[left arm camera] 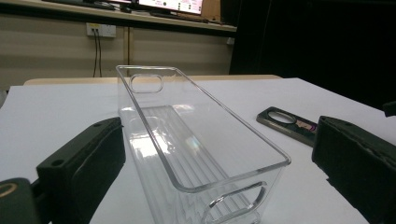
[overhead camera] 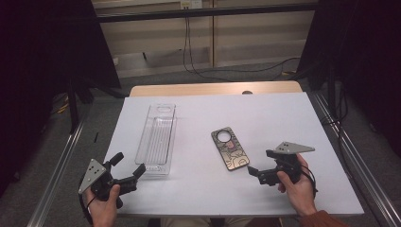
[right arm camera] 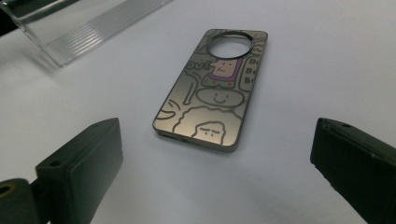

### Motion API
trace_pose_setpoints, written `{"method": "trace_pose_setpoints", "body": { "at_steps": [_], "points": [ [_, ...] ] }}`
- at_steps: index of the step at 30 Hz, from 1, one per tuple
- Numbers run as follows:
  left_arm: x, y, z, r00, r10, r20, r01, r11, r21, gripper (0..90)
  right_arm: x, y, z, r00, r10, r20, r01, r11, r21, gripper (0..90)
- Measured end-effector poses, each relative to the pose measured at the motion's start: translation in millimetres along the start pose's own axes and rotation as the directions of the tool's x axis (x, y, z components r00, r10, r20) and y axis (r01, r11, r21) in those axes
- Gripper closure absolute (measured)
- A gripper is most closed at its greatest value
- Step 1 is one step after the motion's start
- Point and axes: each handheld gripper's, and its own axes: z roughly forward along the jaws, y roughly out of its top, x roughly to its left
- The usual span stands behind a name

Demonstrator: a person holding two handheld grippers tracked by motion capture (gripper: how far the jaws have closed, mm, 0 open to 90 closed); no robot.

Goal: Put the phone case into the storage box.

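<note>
Phone case (overhead camera: 230, 148) flat on desk (overhead camera: 283, 118), printed back up, right of clear bin (overhead camera: 157, 140), apart from it. Likely staged for pickup, then drop into bin. Right gripper (overhead camera: 261, 164) just beside case's near end, fingers (right arm camera: 79, 161) apart, aimed along case, low, tilted down. Left gripper (overhead camera: 126, 166) at bin's near end, fingers (left arm camera: 84, 161) apart, straddling its corner, not touching, probably to steady it.

White sheet (overhead camera: 265, 118) covers the wooden tabletop (overhead camera: 198, 88); only a strip of wood shows at the far edge. Small dark round spot (overhead camera: 247, 92) on that strip. Black cables (overhead camera: 189, 52) hang down the beige wall (overhead camera: 246, 42) behind and run across the grey floor (overhead camera: 265, 72). Wall socket (left arm camera: 101, 30) with 2 plugs. Metal rails (overhead camera: 56, 165) flank the table, dark curtains (overhead camera: 42, 56) on both sides.
</note>
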Motion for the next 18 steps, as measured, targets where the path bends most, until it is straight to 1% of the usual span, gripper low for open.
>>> {"method": "trace_pose_setpoints", "body": {
  "at_steps": [1,2,3,4,5,6,7,9,10,11,12,13,14,15,16,17,18],
  "points": [
    [0.1,0.0,0.0,1.0000,-0.001,-0.001,0.001,1.0000,0.001,2.9,0.0,0.0,0.0,1.0000,0.000,0.000,0.000,1.000,0.000,2.0],
    [0.5,0.0,-0.3,1.0000,0.002,0.000,-0.002,1.0000,0.003,2.9,0.5,1.8,2.1,0.9998,-0.008,0.017,0.008,1.000,0.006,1.7],
    [0.5,0.0,-0.4,1.0000,0.002,0.000,-0.002,1.0000,0.002,3.0,0.6,3.6,4.2,0.9997,-0.010,0.022,0.010,1.000,0.016,1.8],
    [0.4,-0.1,-0.2,1.0000,-0.001,0.000,0.001,1.0000,-0.002,2.9,0.0,7.0,9.7,0.9997,-0.020,0.010,0.020,0.999,0.030,1.8],
    [0.6,-0.2,-0.2,1.0000,-0.001,-0.002,0.001,1.0000,-0.003,2.9,0.0,7.0,9.7,0.9997,-0.020,0.010,0.020,0.999,0.030,1.8],
    [0.8,-0.1,-0.5,1.0000,0.000,-0.003,0.000,1.0000,-0.002,3.0,-0.9,10.4,15.1,0.9996,-0.027,-0.001,0.027,0.998,0.058,2.0],
    [0.9,-0.2,-0.5,1.0000,0.001,-0.003,-0.001,1.0000,-0.002,2.9,-0.9,11.9,17.6,0.9996,-0.026,-0.008,0.026,0.997,0.071,2.4],
    [0.7,-0.3,-0.2,1.0000,0.000,-0.001,0.000,1.0000,0.000,3.0,-0.5,14.5,21.8,0.9994,-0.032,0.012,0.031,0.996,0.082,2.2],
    [0.5,-0.3,-0.2,1.0000,0.000,-0.001,0.000,1.0000,0.001,3.0,-0.5,15.9,23.9,0.9990,-0.044,0.011,0.043,0.995,0.090,2.2],
    [0.5,-0.3,-0.2,1.0000,0.001,0.000,-0.001,1.0000,0.001,3.0,-0.5,15.9,23.9,0.9990,-0.044,0.011,0.043,0.995,0.090,2.2],
    [0.6,-0.3,-0.3,1.0000,0.001,0.001,-0.001,1.0000,0.002,3.0,-0.3,19.6,27.9,0.9985,-0.055,-0.004,0.055,0.993,0.106,2.3],
    [0.7,-0.2,-0.4,1.0000,0.002,0.000,-0.002,1.0000,0.001,3.0,-0.3,19.6,27.9,0.9985,-0.055,-0.004,0.055,0.993,0.106,2.3],
    [0.9,-0.2,-0.7,1.0000,0.003,-0.004,-0.003,1.0000,0.001,2.9,0.3,23.3,30.8,0.9982,-0.057,-0.017,0.059,0.990,0.130,2.0],
    [0.8,-0.2,-0.9,1.0000,0.000,-0.008,0.000,1.0000,0.004,2.9,0.3,23.3,30.8,0.9982,-0.057,-0.017,0.059,0.990,0.130,2.0],
    [0.9,-0.2,-0.9,1.0000,0.000,-0.006,0.000,1.0000,0.004,2.9,0.5,26.3,34.2,0.9986,-0.051,-0.017,0.053,0.988,0.148,2.5],
    [1.0,-0.2,-1.0,1.0000,0.001,-0.007,-0.001,1.0000,0.002,3.0,0.4,27.0,36.1,0.9981,-0.048,-0.038,0.054,0.986,0.159,2.0],
    [1.1,-0.2,-1.0,1.0000,0.003,-0.004,-0.003,1.0000,0.001,3.0,0.4,27.0,36.1,0.9981,-0.048,-0.038,0.054,0.986,0.159,2.0]
  ]
}}
